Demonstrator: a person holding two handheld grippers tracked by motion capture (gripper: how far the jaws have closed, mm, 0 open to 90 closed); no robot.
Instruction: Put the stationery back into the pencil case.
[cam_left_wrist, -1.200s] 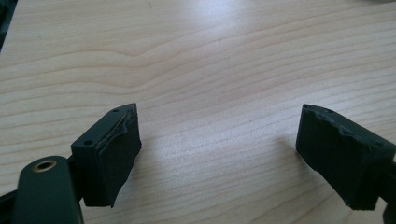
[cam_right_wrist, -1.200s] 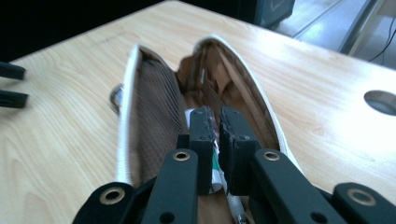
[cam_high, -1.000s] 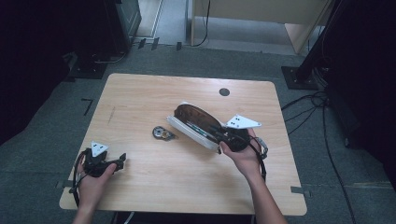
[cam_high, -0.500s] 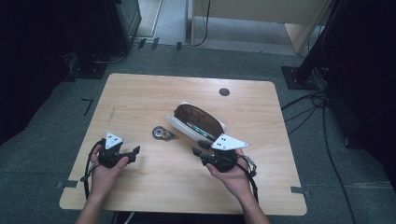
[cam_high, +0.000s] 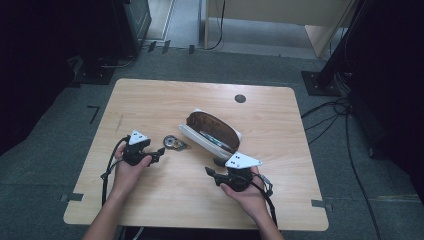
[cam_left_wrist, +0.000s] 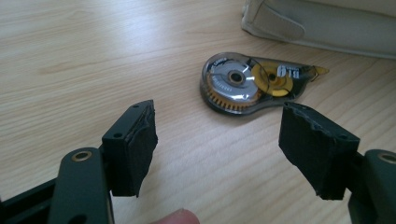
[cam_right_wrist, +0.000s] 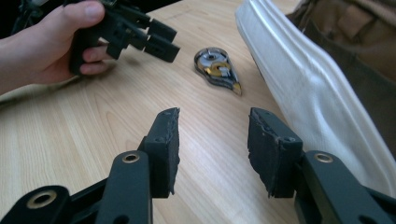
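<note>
A clear correction-tape dispenser (cam_high: 174, 144) (cam_left_wrist: 250, 84) (cam_right_wrist: 217, 66) with a yellow wheel lies flat on the wooden table (cam_high: 150, 100). Just behind it stands an open white pouch (cam_high: 212, 132) (cam_right_wrist: 308, 88) with a brown lining and small items inside. My left gripper (cam_high: 160, 151) (cam_left_wrist: 226, 149) is open, low over the table, its jaws pointing at the dispenser from a short way off. My right gripper (cam_high: 211, 173) (cam_right_wrist: 213, 147) is open too, near the pouch's front end, aimed toward the dispenser and my left gripper (cam_right_wrist: 156, 39).
A round dark grommet (cam_high: 240, 98) sits in the tabletop near the far edge. Grey carpet, cables (cam_high: 330, 120) and dark stands surround the table. A small dark object (cam_high: 219, 161) lies by the pouch's near end.
My left gripper has moved up and right toward the dispenser. My right gripper has drawn back from the pouch toward the table's front and left, with nothing in it.
</note>
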